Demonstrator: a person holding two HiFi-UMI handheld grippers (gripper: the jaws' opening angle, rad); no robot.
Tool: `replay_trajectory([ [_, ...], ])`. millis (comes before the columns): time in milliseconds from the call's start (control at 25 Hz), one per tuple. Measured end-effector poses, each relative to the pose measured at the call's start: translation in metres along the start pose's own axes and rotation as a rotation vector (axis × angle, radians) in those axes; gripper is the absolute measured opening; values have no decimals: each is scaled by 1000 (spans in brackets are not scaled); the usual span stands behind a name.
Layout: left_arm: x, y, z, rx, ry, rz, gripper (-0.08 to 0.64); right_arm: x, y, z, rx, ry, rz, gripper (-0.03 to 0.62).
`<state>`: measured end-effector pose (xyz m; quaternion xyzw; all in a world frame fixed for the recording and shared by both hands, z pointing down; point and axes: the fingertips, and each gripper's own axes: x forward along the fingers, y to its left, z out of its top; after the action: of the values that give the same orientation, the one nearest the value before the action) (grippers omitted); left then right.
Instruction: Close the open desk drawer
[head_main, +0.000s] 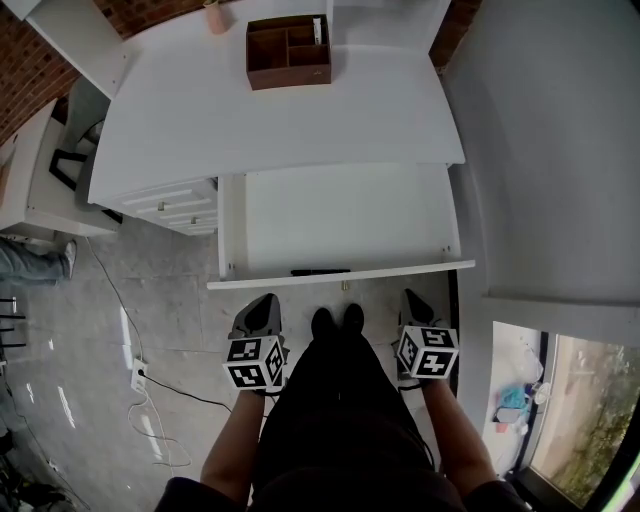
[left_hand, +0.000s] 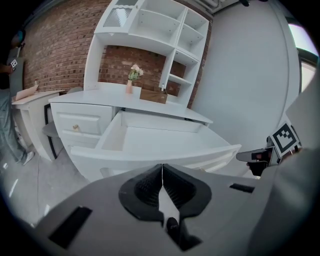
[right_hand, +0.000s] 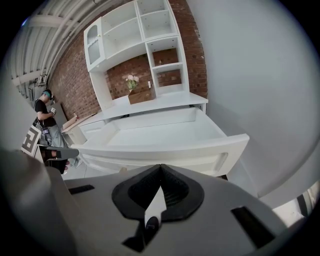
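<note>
While drawer (head_main: 340, 225) gapes open, left gripper (head_main: 267, 299), right gripper (head_main: 409, 295) hang before it, both closed, empty.

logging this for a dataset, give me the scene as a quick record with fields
drawer: open, pulled out from under the desk top
left gripper: shut, empty, short of the drawer front, not touching
right gripper: shut, empty, short of the drawer front, not touching
on desk top: wooden organiser box at the back
task state: drawer not yet closed
</note>
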<state>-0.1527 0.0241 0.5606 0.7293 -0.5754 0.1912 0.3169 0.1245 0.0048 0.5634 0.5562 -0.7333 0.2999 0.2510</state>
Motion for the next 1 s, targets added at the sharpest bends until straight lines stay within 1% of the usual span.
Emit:
replay_trajectory([
  [240,11,-4,-2,-18,21,21,11,13,-4,-4,-1,34,24,5],
  [520,22,-5,-2,-22,37,30,11,28,0,-2,-34,54,57,5],
  [1000,28,-3,-1,-39,52,31,11,43,4,1,-62,78,74,5],
])
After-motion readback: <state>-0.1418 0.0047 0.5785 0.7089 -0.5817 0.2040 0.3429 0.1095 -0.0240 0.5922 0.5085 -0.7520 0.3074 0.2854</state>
